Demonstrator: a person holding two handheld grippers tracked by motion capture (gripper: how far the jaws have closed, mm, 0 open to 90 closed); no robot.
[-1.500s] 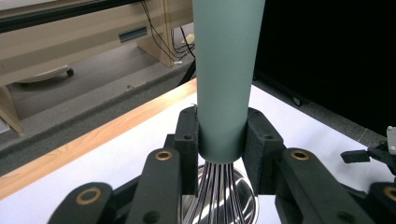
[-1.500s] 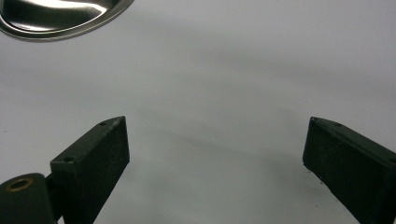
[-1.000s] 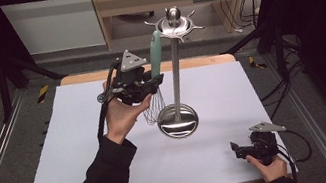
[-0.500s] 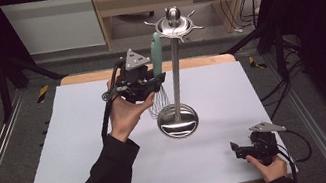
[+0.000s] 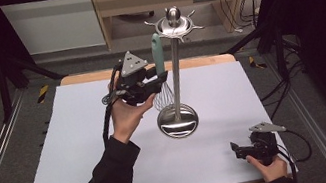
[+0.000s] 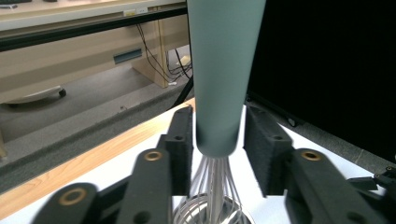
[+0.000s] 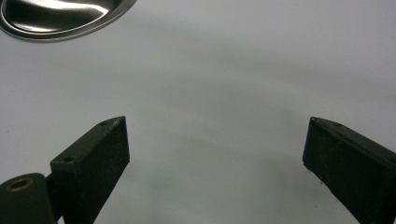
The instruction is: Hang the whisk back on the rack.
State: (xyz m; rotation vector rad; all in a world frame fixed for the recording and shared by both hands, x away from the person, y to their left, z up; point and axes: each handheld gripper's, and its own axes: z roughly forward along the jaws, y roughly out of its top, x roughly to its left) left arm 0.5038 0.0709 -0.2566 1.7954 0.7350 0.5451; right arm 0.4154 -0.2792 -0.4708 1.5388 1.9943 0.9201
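Resting near the front right corner of the white table [image 5: 85, 151], the right gripper [image 5: 252, 149] sits low in the person's hand with its jaws spread wide and nothing between them; its own view looks across bare surface toward the rim of the steel base [image 7: 60, 21] of the utensil stand [image 5: 176, 76]. Farther in, toward the middle of the table, that stand rises on a thin pole from a round dished foot to a crown of hooks. Hanging from a hook on the stand's left side is a whisk [image 5: 161, 71], handle up and wire loops down, just above the foot. The left gripper [image 6: 217, 149] is raised beside it, and its jaws flank the lower end of the teal handle [image 6: 224, 70] with a visible gap on either side, so they read as parted rather than clamped. The whisk looks light; the handle seems smooth, stiff and tapered, likely slippery if pinched near its narrow top, while the wires [image 6: 210, 196] would spring and deform under pressure. The thick lower end of the handle, just above the wires, looks like the sound place to take hold.
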